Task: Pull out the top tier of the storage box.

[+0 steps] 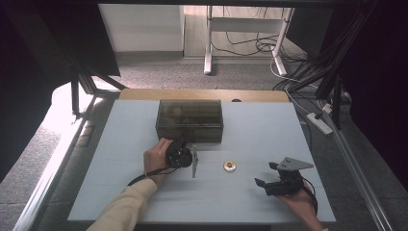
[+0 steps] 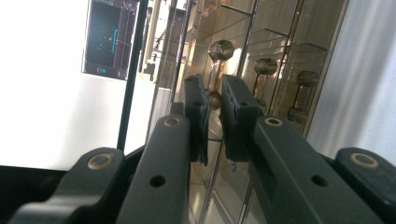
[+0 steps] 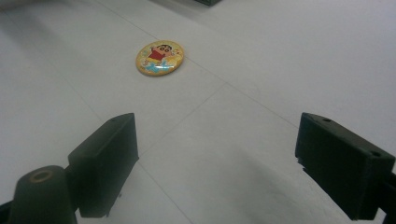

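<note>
A smoky, see-through rectangular box (image 1: 189, 120) is set on the far middle of the pale bench (image 1: 120, 144), long side across, lid down. Through its tinted wall, inner dividers and several small round brass-coloured pieces (image 2: 220, 49) are seen in the left gripper view. A small round badge (image 1: 230, 166) is laid flat on the bench, nearer than the box and to its right, well apart from it. Its yellow-orange face (image 3: 160, 57) is printed with a cartoon child in a red top.
</note>
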The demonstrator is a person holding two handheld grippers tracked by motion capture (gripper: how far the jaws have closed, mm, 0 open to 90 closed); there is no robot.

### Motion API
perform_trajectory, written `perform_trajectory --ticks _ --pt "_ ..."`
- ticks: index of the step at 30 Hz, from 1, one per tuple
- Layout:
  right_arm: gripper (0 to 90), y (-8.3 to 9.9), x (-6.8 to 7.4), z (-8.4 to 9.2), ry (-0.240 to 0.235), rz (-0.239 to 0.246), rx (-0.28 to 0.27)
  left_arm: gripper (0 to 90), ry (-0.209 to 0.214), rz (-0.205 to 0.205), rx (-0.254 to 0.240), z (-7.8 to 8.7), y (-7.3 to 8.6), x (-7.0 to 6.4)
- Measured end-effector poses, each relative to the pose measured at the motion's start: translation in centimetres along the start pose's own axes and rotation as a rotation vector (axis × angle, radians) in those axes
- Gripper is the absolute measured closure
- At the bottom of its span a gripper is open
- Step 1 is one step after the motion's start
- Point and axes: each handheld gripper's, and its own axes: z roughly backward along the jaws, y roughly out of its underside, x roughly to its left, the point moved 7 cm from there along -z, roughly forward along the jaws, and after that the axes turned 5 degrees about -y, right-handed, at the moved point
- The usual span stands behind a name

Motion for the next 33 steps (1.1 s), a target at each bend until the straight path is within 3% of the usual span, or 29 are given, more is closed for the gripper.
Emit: perform_trajectory --ticks 8,11,13,14,15,17,20,22,25,31,33 --pt "13.2 0.0 0.0 0.0 0.000 0.000 -0.001 80.6 -0.001 -0.008 0.000 0.2 0.1 -0.2" --pt "13.2 0.0 0.0 0.0 0.000 0.001 0.001 80.0 0.006 0.008 -0.004 0.1 0.1 -0.1" --pt "13.2 0.0 0.0 0.0 0.001 0.001 0.000 70.8 0.005 0.023 -0.008 0.2 0.0 -0.1" --pt "13.2 0.0 0.0 0.0 0.001 0.000 -0.001 70.8 0.002 0.037 -0.015 0.3 0.0 0.1" --pt "13.2 0.0 0.0 0.0 0.001 0.000 -0.001 62.0 0.002 0.059 -0.019 0.4 -0.1 0.2" --pt "13.2 0.0 0.0 0.0 0.000 -0.001 0.000 56.2 0.024 0.109 -0.030 0.7 -0.2 0.5" --pt "13.2 0.0 0.0 0.0 -0.001 0.001 0.002 49.8 0.112 0.180 -0.048 1.3 -0.3 0.6" --pt "13.2 0.0 0.0 0.0 -0.002 0.000 0.002 45.6 0.192 0.238 -0.049 1.6 -0.4 0.6" --pt "13.2 0.0 0.0 0.0 -0.001 0.000 0.001 40.9 0.303 0.338 -0.056 2.0 -0.5 0.8" --pt "13.2 0.0 0.0 0.0 0.000 0.000 -0.001 35.3 0.482 0.542 -0.060 2.4 -0.6 1.3" --pt "13.1 0.0 0.0 0.0 0.000 0.001 -0.001 32.6 0.574 0.614 -0.057 2.6 -0.5 1.3"
